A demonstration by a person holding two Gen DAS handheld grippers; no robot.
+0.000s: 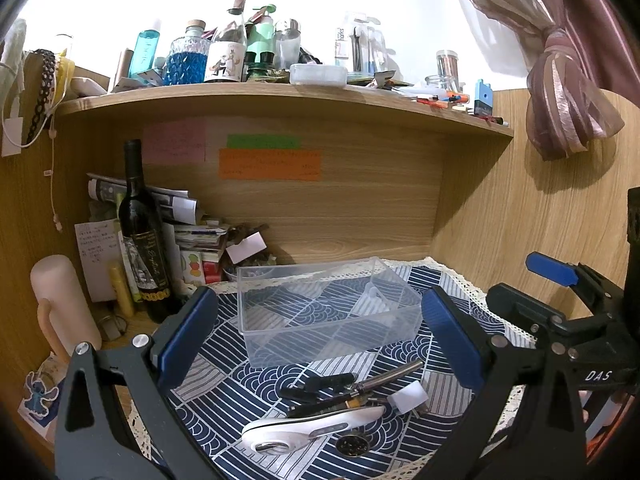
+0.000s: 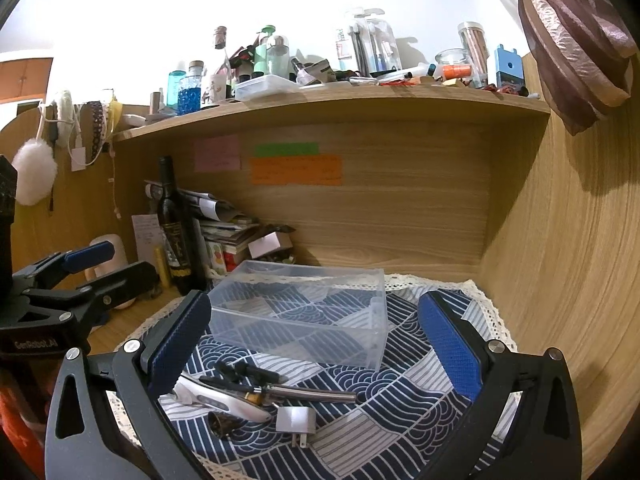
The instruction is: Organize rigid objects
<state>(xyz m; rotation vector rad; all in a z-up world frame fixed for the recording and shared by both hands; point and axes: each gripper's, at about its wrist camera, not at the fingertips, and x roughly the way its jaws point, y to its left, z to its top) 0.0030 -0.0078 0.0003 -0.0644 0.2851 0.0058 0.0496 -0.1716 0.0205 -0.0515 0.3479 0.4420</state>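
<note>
A clear plastic box [image 1: 328,312] stands empty on the blue-and-white patterned cloth [image 1: 256,380]; it also shows in the right wrist view [image 2: 304,316]. In front of it lies a small pile: a white handheld device [image 1: 312,426], a metal rod tool [image 1: 384,378], a black clip [image 1: 320,384], a white plug adapter [image 1: 408,396] and a small round dark piece [image 1: 352,444]. The right view shows the same pile, with the adapter [image 2: 295,420] and the rod [image 2: 308,394]. My left gripper [image 1: 320,332] is open above the pile. My right gripper [image 2: 316,340] is open and empty.
A dark wine bottle [image 1: 142,236], stacked papers [image 1: 176,216] and a pink cylinder [image 1: 60,300] crowd the left. A wooden shelf [image 1: 280,100] full of bottles runs overhead. Wooden walls close the back and right. The other gripper shows at the right [image 1: 560,304].
</note>
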